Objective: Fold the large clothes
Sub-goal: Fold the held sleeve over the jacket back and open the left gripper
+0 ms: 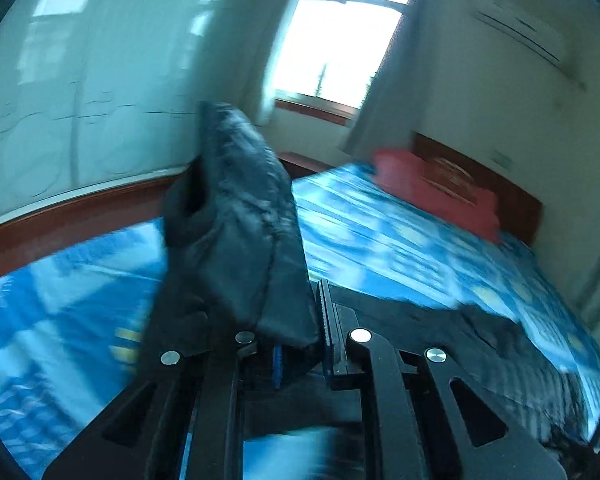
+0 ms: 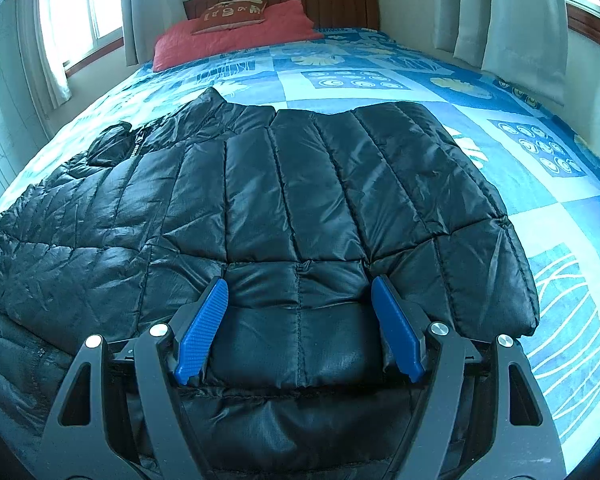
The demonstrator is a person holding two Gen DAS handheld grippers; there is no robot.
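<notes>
Room: bedroom walls, a bright window [image 1: 340, 40] and pale curtains [image 2: 512, 16] are seen around a bed [image 2: 380, 80] covered by a blue patterned sheet.
Left gripper [image 1: 300, 344]: its jaws are clenched on a dark padded end of the black puffer jacket [image 1: 244, 220], which is raised clear of the sheet and stands up in front of the lens; this view is blurred.
Right gripper [image 2: 300, 320]: its blue pads [image 2: 202, 328] are spread wide and set down on the jacket's near edge, with a quilted panel bulging between them; whether the fabric is actually pinched cannot be told.
Jacket [image 2: 300, 184]: it is spread flat across the middle of the bed, with its collar and zip toward the left of the right wrist view.
Far end: a red pillow [image 2: 236, 42] is laid against the wooden headboard [image 2: 340, 2], and a small patterned cushion [image 2: 232, 16] is rested on it.
</notes>
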